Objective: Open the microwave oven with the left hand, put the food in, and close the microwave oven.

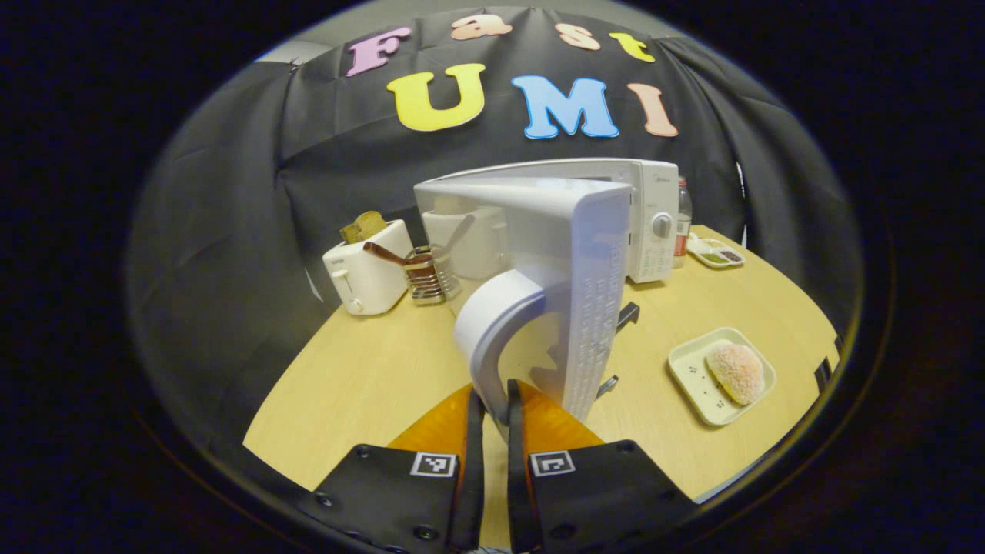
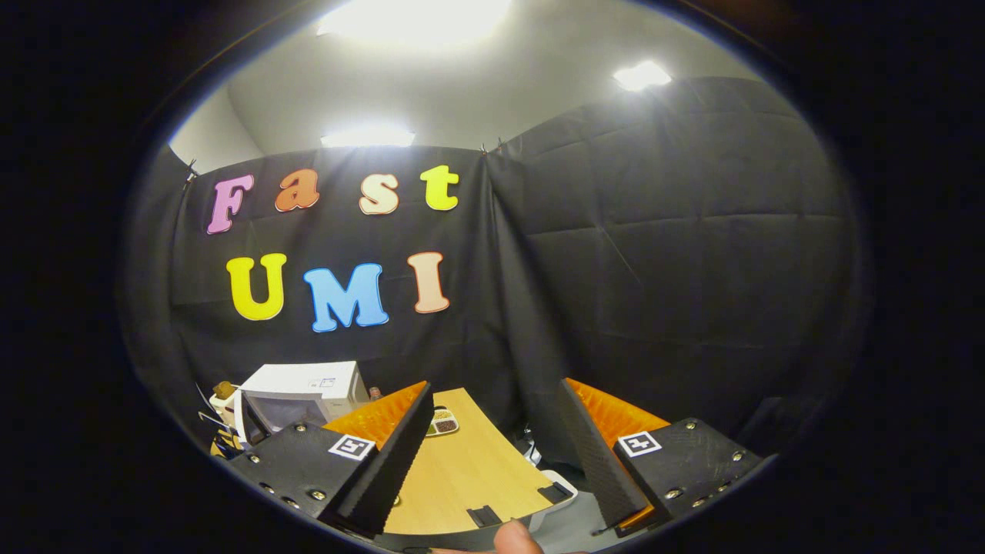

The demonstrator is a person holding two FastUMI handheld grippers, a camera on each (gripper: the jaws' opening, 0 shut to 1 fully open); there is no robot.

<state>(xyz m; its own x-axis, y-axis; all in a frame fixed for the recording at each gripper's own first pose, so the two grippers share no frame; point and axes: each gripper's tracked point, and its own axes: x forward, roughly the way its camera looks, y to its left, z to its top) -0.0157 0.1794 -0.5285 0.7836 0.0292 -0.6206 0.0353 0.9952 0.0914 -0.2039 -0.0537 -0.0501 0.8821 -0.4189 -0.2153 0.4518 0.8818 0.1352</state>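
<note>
The white microwave [image 1: 654, 223] stands at the back of the wooden table [image 1: 369, 385]. Its door [image 1: 596, 308] is swung out towards me, edge on. My left gripper [image 1: 495, 398] is shut on the lower end of the door's arched white handle [image 1: 492, 315]. The food, a round sugared bun [image 1: 736, 372], lies on a small white square plate [image 1: 692, 377] to the right of the door. My right gripper [image 2: 496, 454] is held high and well back from the table, open with nothing between its fingers. The microwave [image 2: 304, 388] sits far off at the lower left in the right gripper view.
A white toaster [image 1: 365, 277] with a slice of toast stands left of the microwave, next to a wire utensil holder [image 1: 431, 277]. A bottle [image 1: 683, 219] and a small condiment tray [image 1: 716, 252] sit to its right. A fingertip [image 2: 515, 543] shows at the bottom edge.
</note>
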